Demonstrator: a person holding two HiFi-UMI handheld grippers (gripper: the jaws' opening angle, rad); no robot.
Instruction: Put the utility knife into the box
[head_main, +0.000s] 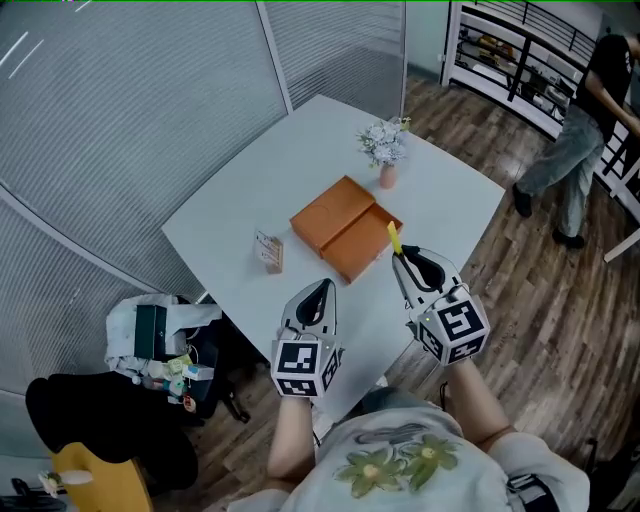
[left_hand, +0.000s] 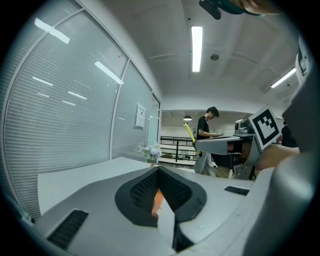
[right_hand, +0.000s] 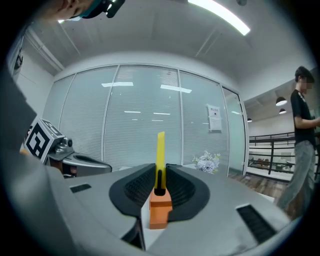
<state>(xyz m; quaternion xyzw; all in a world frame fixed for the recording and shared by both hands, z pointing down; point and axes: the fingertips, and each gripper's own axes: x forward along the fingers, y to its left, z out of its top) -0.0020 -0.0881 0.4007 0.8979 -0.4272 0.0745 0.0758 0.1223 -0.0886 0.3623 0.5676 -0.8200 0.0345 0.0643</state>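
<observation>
An orange box (head_main: 345, 228) lies open in the middle of the white table (head_main: 250, 190), its lid flipped to the left. My right gripper (head_main: 402, 258) hovers just off the box's right corner, shut on the utility knife (head_main: 394, 238). In the right gripper view the knife (right_hand: 160, 150) stands upright between the jaws, a yellow body with an orange end. My left gripper (head_main: 320, 292) is shut and holds nothing, near the table's front edge below the box. In the left gripper view only a sliver of orange shows past the jaws.
A small vase of flowers (head_main: 385, 150) stands behind the box. A small carton (head_main: 268, 250) sits left of it. Bags (head_main: 160, 340) lie on the floor beside the table. A person (head_main: 590, 120) stands by shelving at the far right.
</observation>
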